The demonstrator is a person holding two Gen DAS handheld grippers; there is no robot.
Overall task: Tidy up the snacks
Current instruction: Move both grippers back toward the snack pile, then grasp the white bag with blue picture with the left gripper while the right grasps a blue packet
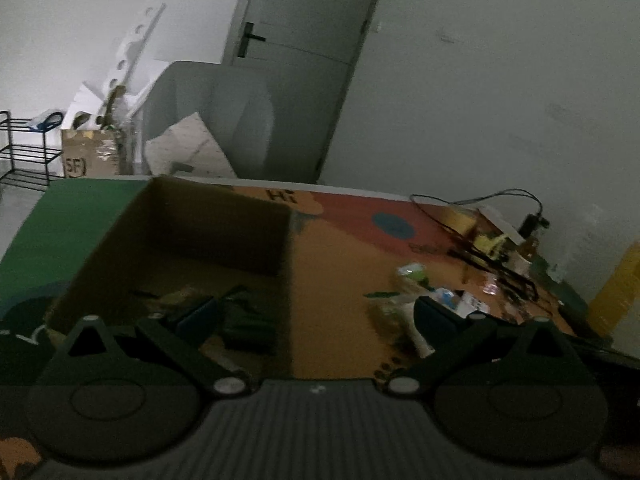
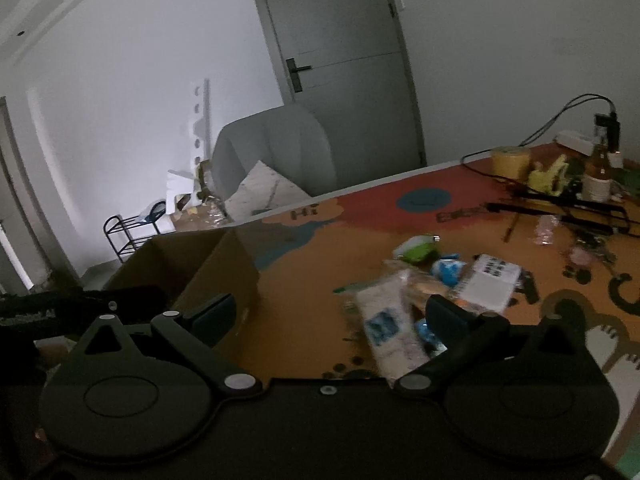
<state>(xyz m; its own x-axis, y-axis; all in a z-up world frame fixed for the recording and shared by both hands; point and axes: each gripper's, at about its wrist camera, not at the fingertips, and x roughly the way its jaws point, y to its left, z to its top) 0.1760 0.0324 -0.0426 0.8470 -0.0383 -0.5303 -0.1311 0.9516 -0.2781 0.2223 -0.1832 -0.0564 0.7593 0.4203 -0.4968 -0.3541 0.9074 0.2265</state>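
The left gripper [image 1: 316, 316] is built of matt black plastic: two round discs are set behind the jaws, each marked with a shallow oval recess. A ribbed grey plate is fitted between the discs. Black link arms are pinned with silver round rivets, and dark blue pads are carried on the fingers [image 1: 198, 314]. The right gripper [image 2: 332, 314] is made alike, though its middle plate is seen as plain black.

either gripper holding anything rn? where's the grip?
Nothing held. Left hand-held gripper and right hand-held gripper both stand wide open, no snack between the jaws.
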